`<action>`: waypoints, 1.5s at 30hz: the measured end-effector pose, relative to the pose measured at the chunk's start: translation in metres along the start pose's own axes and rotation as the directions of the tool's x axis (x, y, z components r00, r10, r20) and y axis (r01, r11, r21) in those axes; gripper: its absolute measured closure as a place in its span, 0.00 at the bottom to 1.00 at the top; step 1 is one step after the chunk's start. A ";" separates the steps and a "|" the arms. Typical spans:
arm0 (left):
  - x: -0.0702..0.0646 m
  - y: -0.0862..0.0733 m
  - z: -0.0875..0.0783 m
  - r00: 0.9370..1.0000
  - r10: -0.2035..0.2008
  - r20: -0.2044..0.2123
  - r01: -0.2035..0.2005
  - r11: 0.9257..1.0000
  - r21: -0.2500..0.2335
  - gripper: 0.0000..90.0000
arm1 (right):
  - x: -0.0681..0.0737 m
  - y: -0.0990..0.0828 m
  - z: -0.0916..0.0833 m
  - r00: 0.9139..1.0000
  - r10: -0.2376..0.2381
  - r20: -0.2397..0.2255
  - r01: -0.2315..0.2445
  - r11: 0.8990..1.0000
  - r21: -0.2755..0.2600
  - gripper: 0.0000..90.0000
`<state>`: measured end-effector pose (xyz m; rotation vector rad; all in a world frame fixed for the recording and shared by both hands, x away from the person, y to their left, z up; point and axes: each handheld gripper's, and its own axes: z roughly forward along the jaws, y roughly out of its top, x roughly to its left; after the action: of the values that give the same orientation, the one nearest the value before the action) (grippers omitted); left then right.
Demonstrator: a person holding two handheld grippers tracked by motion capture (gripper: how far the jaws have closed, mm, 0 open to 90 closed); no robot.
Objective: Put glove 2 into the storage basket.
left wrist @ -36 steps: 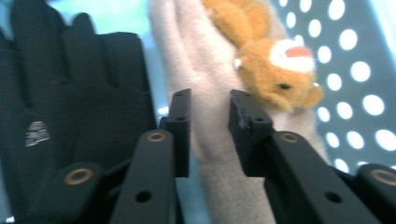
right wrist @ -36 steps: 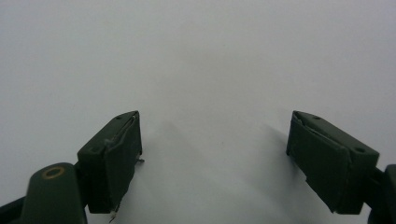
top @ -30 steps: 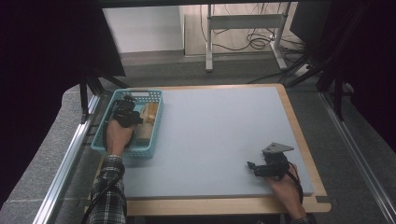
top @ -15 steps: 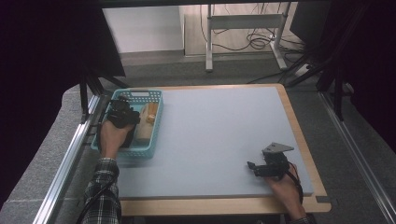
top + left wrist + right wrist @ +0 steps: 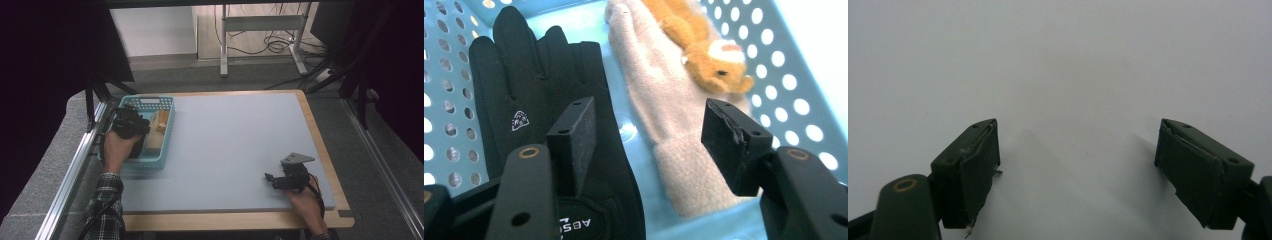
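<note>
My left gripper (image 5: 131,121) hangs inside a light blue perforated basket (image 5: 150,100) at the table's left. In the left gripper view its jaws (image 5: 649,117) stand open and have just been opening, with nothing pressed between the pads. Below them lie a black glove (image 5: 534,85), a beige knitted glove (image 5: 659,110) and an orange plush toy (image 5: 694,35) on the basket floor (image 5: 774,75). My right gripper (image 5: 270,179) rests near the front right of the table. Its jaws (image 5: 1078,145) are open over bare grey mat.
A grey mat (image 5: 235,140) covers the wooden table (image 5: 320,135). Metal rails run along both sides. A white frame with cables (image 5: 265,30) stands on the floor beyond the far edge.
The left forearm has swung slightly to the left while its gripper stays in the basket. The right hand and gripper have not moved.
</note>
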<state>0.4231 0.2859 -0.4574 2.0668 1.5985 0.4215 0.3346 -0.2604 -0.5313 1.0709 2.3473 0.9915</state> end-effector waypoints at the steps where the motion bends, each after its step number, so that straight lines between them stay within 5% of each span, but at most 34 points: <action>1: -0.001 -0.001 -0.001 1.000 0.002 0.000 -0.002 1.000 -0.002 0.42 | 0.000 0.000 0.000 1.000 -0.001 0.000 0.001 1.000 -0.001 0.20; 18: -0.007 -0.011 -0.018 0.999 0.020 0.029 -0.018 0.998 -0.057 0.26 | 0.000 0.000 0.000 1.000 0.000 0.000 0.000 1.000 0.000 0.20; 30: -0.012 -0.021 -0.031 0.996 0.018 0.091 -0.007 0.993 -0.121 0.17 | 0.000 0.000 0.000 1.000 -0.001 0.000 0.001 1.000 0.001 0.20; 45: -0.027 -0.029 -0.044 0.990 0.064 0.125 -0.043 0.986 -0.163 0.12 | 0.000 0.000 0.000 1.000 -0.001 0.001 0.001 1.000 0.001 0.20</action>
<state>0.3698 0.2740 -0.4351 1.9768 1.3904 0.4116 0.3345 -0.2604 -0.5313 1.0697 2.3478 0.9897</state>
